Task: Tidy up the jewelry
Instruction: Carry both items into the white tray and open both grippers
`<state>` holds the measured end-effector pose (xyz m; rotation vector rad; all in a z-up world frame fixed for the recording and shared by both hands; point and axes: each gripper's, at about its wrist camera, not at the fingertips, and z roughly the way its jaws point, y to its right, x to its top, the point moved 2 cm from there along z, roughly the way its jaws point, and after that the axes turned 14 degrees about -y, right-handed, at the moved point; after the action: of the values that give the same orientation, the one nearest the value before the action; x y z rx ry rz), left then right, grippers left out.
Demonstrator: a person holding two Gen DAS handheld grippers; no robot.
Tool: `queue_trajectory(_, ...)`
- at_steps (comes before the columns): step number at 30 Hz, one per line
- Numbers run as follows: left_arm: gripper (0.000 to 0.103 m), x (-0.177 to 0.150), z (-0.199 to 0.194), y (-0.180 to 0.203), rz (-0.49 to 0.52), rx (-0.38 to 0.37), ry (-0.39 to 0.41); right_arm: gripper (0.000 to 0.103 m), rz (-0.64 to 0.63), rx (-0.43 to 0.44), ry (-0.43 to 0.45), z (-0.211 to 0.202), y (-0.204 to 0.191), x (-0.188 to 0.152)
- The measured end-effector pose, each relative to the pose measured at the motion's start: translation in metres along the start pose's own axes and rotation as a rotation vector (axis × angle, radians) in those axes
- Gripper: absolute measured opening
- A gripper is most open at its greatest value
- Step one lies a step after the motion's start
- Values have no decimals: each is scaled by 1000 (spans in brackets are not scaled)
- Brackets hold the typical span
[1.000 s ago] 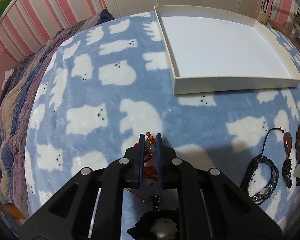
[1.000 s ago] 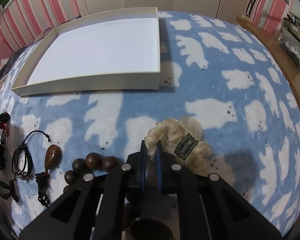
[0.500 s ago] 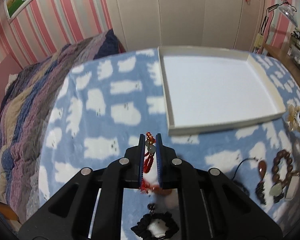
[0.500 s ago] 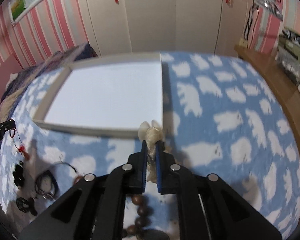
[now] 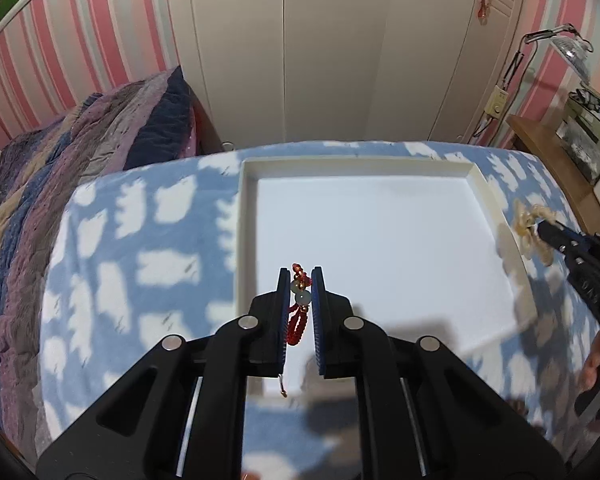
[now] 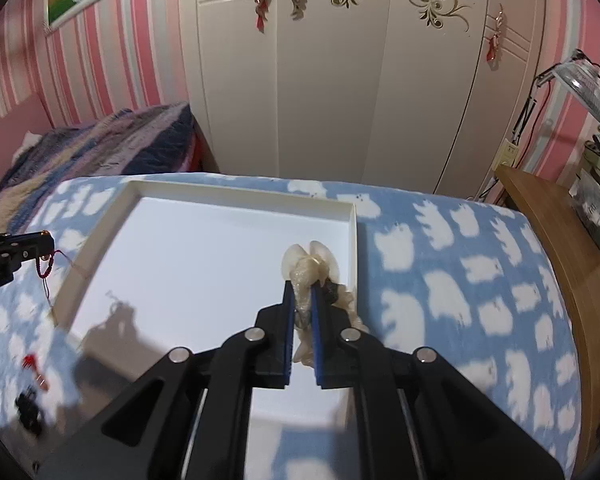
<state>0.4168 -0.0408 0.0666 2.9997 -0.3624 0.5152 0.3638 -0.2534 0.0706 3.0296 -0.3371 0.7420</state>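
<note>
Over on the left, the left gripper tilts steeply down above the near left corner of the white tray, its fingers pinching a red cord charm with pale beads, the cord dangling beneath. The tray sits bare on the blue blanket. Across to the right, the right gripper angles down over the tray's right edge, fingers clamped on a cream scrunchie, part of it dangling below the jaws.
</note>
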Motion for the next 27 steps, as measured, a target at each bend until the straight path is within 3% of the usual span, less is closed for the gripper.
queue_trajectory(7, 8, 61, 54, 15, -14, 25, -21, 7, 27, -13, -104, 67, -4, 54)
queue_trajectory(11, 8, 79, 85, 20, -19, 36, -59, 7, 27, -37, -124, 97, -13, 76)
queue_trajectory(23, 9, 105, 132, 16, -46, 100, -105, 10, 27, -14, -178, 134, -29, 84)
queue_trajectory(24, 10, 106, 133, 17, -45, 107, -102, 11, 31, -10, -179, 135, -29, 84)
queue_trajectory(27, 34, 106, 133, 15, -50, 117, -100, 11, 40, 9, -188, 137, -28, 85)
